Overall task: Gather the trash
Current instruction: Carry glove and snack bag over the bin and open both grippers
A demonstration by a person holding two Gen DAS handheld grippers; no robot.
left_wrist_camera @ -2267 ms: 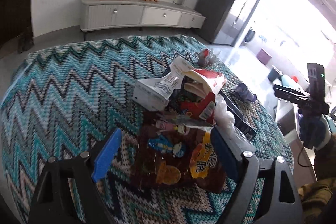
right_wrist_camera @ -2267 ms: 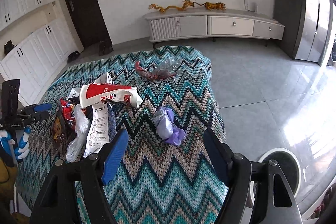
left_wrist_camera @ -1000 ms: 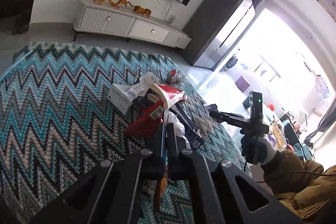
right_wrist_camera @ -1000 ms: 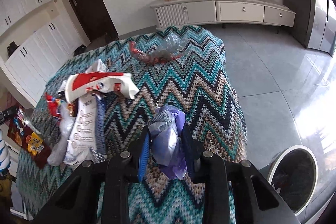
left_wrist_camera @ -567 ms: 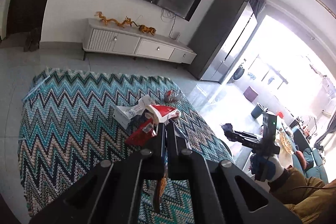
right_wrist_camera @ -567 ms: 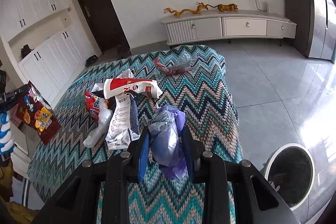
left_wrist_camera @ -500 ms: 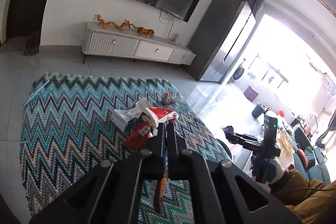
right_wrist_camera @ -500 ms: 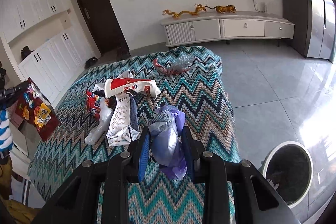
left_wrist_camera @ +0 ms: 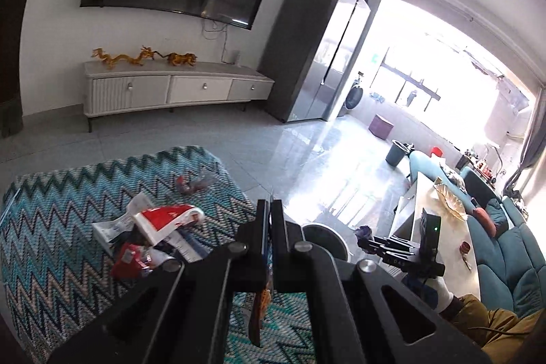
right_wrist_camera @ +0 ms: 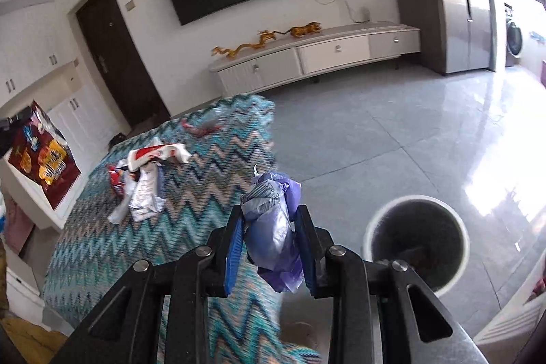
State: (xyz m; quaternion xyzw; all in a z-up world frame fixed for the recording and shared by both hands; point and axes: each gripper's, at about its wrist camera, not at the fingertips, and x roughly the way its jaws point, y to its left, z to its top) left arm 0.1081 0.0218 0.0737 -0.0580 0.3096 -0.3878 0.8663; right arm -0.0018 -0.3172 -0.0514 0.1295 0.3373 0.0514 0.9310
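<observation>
Purple bag is clamped between R gripper fingers, held up over the blanket edge, near the bin on the floor. L gripper is pinched together on a snack wrapper hanging below it. More wrappers lie on the blanket.

Bin stands on the tiled floor just off the blanket's right edge, mouth uncovered. Floor around it bare. Wrapper pile sits mid-blanket, one wrapper near the far edge; the right edge strip lies unobstructed.
</observation>
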